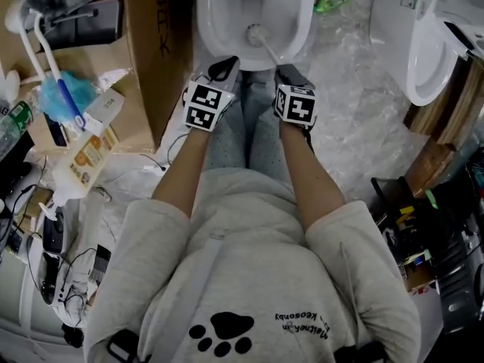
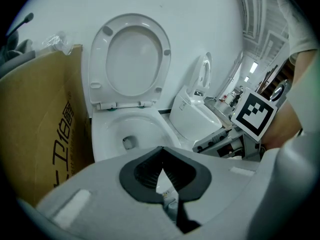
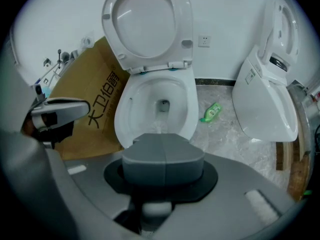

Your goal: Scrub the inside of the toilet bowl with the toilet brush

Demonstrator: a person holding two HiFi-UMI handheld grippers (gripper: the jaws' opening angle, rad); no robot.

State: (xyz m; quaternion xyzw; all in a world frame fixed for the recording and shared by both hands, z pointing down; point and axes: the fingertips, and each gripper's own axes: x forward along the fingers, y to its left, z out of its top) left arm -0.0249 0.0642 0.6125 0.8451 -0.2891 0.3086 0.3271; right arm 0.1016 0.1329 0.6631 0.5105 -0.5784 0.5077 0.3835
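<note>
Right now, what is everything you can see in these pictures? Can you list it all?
toilet: one, white, seat lifted, straight ahead
toilet brush: one, white, head down in the bowl
second toilet: one, white, to the right
bottle: one, green, on the floor between the toilets
cardboard box: one, brown, left of the toilet
fluffy cleaning tool: one, light blue, among the clutter at far left
left gripper: one, grey, shut and empty, by the bowl's front rim
right gripper: one, grey, shut on the toilet brush handle
forearms: two, bare, coming out of grey sleeves
</note>
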